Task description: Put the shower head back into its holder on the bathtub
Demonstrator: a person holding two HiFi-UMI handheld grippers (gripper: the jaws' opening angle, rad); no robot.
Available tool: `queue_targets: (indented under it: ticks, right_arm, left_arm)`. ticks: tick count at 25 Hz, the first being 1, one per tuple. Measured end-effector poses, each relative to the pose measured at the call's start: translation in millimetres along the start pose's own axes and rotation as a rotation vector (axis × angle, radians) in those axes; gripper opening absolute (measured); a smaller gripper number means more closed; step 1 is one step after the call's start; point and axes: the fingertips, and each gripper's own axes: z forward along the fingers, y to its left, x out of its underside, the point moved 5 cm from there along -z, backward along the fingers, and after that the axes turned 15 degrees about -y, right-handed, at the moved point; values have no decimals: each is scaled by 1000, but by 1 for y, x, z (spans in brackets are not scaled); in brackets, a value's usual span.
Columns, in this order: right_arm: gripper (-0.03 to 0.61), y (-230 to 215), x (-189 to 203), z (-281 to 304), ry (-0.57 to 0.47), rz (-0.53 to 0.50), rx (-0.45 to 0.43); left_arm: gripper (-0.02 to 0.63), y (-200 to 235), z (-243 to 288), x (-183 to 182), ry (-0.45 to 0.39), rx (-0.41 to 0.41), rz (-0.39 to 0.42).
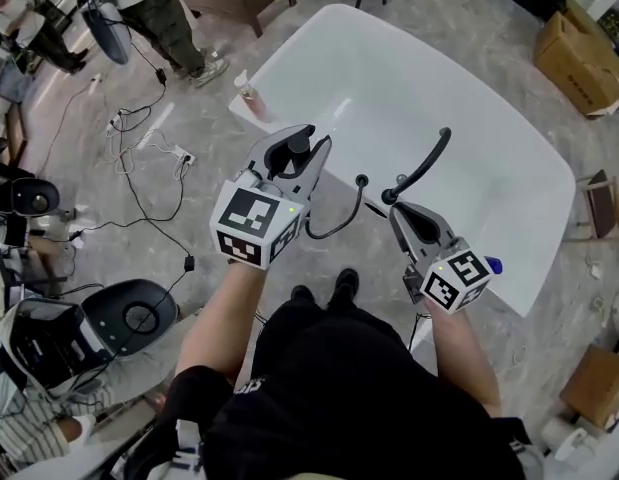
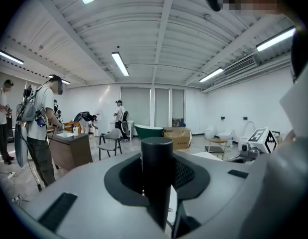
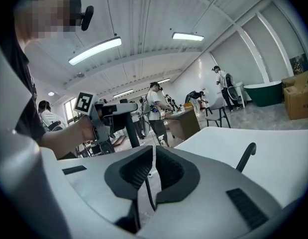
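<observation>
The black shower head (image 1: 298, 148) stands upright between the jaws of my left gripper (image 1: 301, 140), which is shut on its handle (image 2: 156, 168) just in front of the white bathtub's rim (image 1: 289, 78). Its black hose (image 1: 339, 226) sags and curves up to a small fitting on the rim (image 1: 361, 180). My right gripper (image 1: 397, 208) points at the base of a curved black fitting (image 1: 426, 163) on the rim. In the right gripper view the jaws (image 3: 154, 161) stand a thin slit apart with nothing in it. The hose (image 3: 150, 193) hangs below them, and the curved fitting (image 3: 246, 156) rises to their right.
A bottle (image 1: 249, 93) stands on the tub's left corner. Cables (image 1: 139, 158) trail over the floor at left, beside a black-and-white device (image 1: 129, 313). People (image 1: 169, 18) stand at the top left. Cardboard boxes (image 1: 579, 58) lie beyond the tub at right.
</observation>
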Motion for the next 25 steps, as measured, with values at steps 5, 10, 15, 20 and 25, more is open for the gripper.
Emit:
queue_targets:
  ticks: [5,10,15,20,25]
  right_arm:
    - [49,1,8,20,26,4,34]
    - [75,6,18,42,47,0,107]
    - [103,27,39,78,55,6,182]
    - [134,28,64,96,51,-10,275]
    - [181,14,98,100,82,6,313]
  left_arm:
    - [109,24,29,-8,-25,65,-11]
    - [109,40,54,-6,-44,171,-42]
    - [109,59,66,11,-48,319,-64]
    - [109,69,76,25,-47,455,-114]
    - [109,64,99,32,-59,562,-155]
